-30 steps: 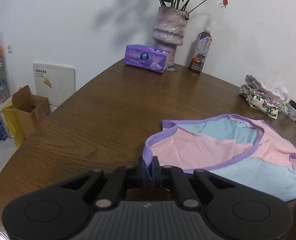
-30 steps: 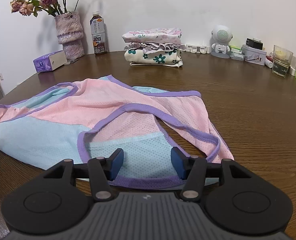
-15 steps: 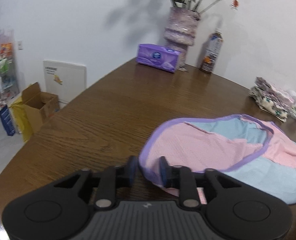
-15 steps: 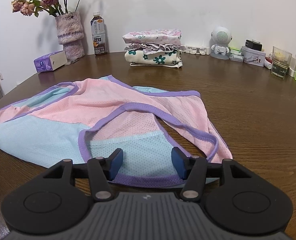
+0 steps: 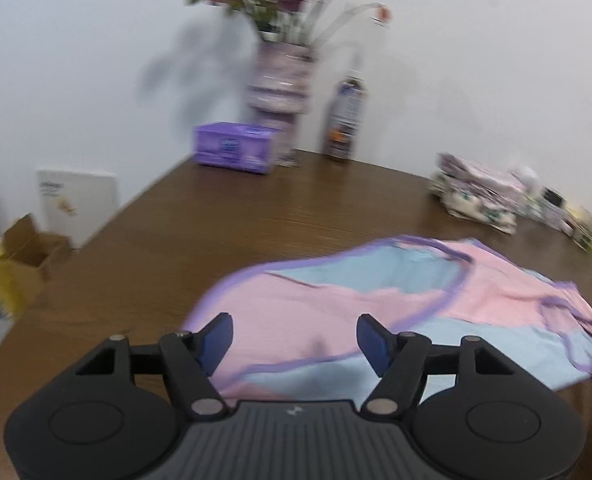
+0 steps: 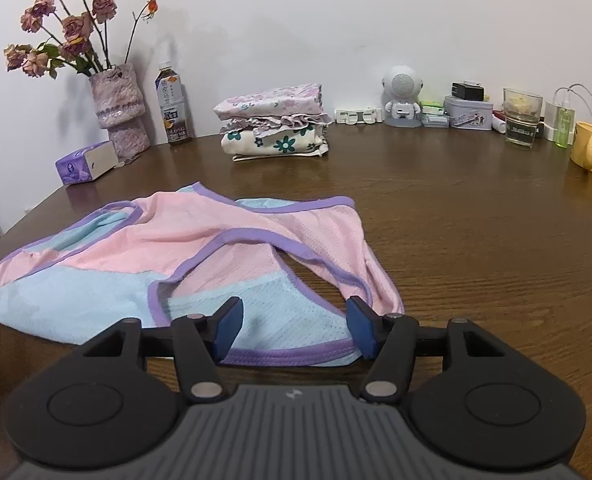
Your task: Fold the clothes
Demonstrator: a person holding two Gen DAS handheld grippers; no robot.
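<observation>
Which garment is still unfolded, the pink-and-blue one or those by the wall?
The pink-and-blue mesh garment, spread loose on the table before the open right tool. The floral clothes sit stacked and folded.

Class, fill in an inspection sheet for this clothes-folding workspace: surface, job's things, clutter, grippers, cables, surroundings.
Surface: brown wooden table, garment spread on it.
Job's things: pink-and-blue mesh garment lying flat and unfolded; stack of folded clothes near the wall.
Clutter: flower vase, drink bottle, tissue pack, robot figurine, tin, glass, yellow mug.
Grippers: left gripper open; right gripper open over the hem.
Cables: white cable, far right.
Surroundings: white wall; cardboard box on the floor.
</observation>
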